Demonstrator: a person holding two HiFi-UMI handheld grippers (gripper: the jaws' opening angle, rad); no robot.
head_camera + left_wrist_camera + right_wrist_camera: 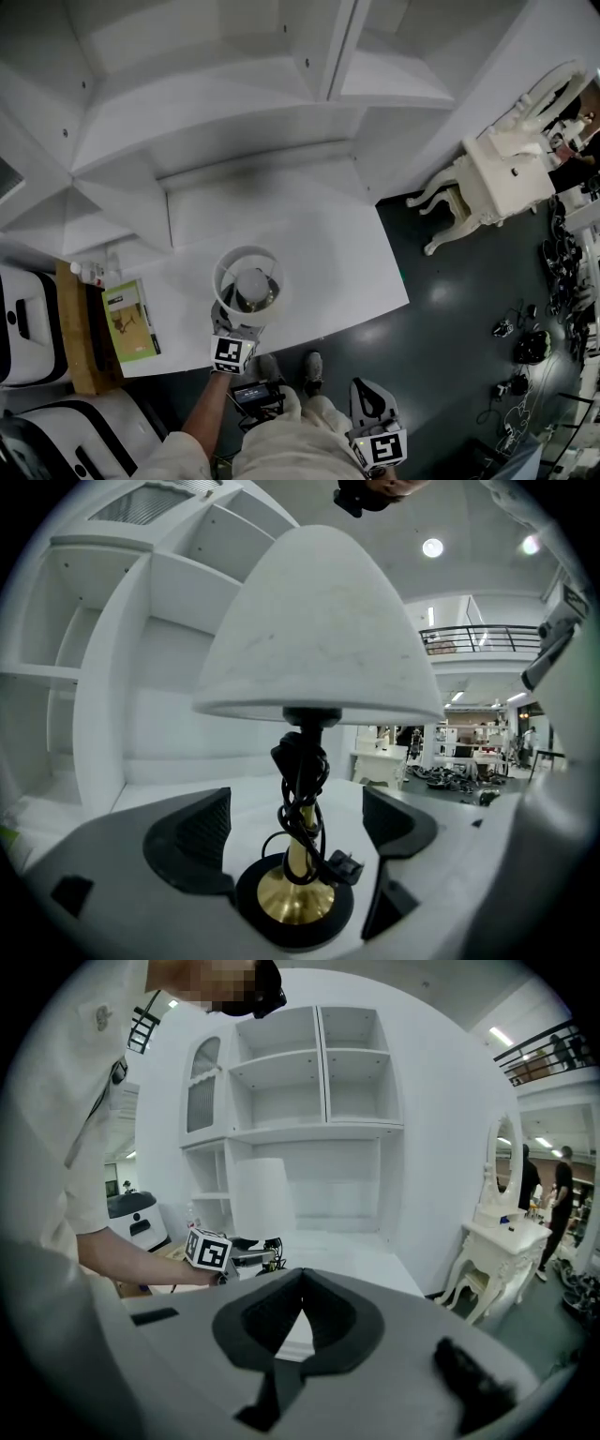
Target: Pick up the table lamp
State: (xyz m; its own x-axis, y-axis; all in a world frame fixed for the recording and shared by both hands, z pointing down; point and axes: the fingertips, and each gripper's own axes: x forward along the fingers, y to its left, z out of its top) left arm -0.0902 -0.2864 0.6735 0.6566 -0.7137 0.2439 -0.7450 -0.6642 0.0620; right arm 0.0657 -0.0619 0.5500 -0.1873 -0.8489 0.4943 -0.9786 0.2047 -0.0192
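Nearest us, our right gripper hangs low in front of the desk, jaws together on nothing; our left gripper sits at the table lamp, jaws wide apart either side of its brass stem, pads clear of it. We note the lamp upright near the front edge of the white desk, below the shelf unit; black cord wound round the stem, plug over the dark base.

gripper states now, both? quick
Left gripper: open, jaws either side of the table lamp stem, not pressing it.
Right gripper: shut, empty.
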